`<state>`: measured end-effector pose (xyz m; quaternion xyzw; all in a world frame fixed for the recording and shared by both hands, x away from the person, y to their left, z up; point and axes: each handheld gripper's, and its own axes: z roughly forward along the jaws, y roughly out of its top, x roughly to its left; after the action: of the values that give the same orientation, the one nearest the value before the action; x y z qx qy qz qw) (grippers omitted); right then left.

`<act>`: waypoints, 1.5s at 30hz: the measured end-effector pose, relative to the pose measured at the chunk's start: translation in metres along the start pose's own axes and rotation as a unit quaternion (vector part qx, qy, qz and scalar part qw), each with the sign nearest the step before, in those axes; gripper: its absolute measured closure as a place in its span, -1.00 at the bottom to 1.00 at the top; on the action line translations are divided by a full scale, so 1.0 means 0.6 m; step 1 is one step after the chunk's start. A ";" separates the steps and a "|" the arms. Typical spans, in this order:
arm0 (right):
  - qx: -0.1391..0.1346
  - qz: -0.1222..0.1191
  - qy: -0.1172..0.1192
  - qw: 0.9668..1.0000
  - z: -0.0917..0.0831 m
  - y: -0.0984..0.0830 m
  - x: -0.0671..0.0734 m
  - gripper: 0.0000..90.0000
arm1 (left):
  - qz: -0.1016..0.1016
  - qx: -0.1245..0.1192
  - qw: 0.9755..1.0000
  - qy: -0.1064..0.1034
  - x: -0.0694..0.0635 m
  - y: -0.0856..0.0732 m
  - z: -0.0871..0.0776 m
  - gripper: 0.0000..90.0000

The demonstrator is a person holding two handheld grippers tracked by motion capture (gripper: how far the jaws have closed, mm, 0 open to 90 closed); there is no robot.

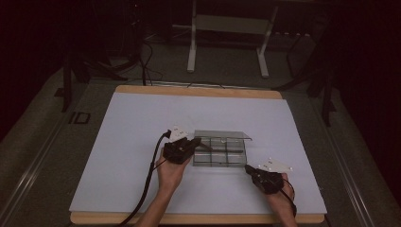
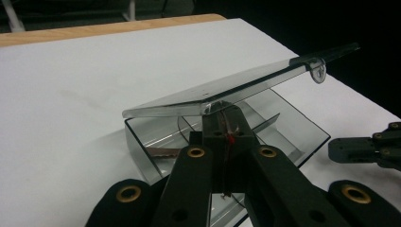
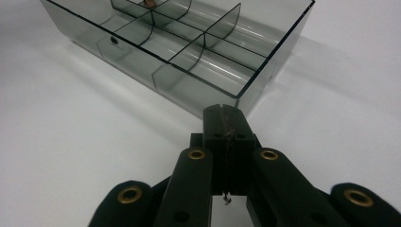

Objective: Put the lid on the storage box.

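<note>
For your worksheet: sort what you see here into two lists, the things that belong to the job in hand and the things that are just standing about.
Part of the job:
- clear compartment box
- its hinged lid, partly raised
- left tongs, shut, at the box's left end under the lid
- right tongs, shut, just off the box's near right corner

Just standing about:
- white table mat
- white metal stand on the floor beyond the table

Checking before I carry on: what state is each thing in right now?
Clear box: on the table, compartments mostly empty, a small brown thing in one.
Lid: raised, half open.
Left claw: shut, at the box under the lid.
Right claw: shut, empty, just short of the box.
</note>
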<state>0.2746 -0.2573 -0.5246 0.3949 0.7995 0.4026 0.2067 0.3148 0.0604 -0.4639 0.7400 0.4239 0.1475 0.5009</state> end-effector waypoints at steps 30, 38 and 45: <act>-0.006 0.022 -0.050 0.998 -0.002 -0.010 -0.023 0.93 | -0.001 0.012 1.000 -0.001 -0.005 -0.024 0.000 1.00; -0.008 0.024 -0.061 0.998 -0.001 -0.014 -0.030 0.90 | -0.004 0.017 1.000 0.000 -0.005 -0.034 0.001 1.00; -0.008 0.022 -0.068 0.997 -0.001 -0.016 -0.031 0.89 | -0.005 0.021 1.000 0.001 -0.004 -0.039 0.001 1.00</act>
<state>0.2810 -0.2755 -0.5317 0.4373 0.7717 0.3852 0.2549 0.3023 0.0614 -0.4840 0.7478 0.4311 0.1367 0.4860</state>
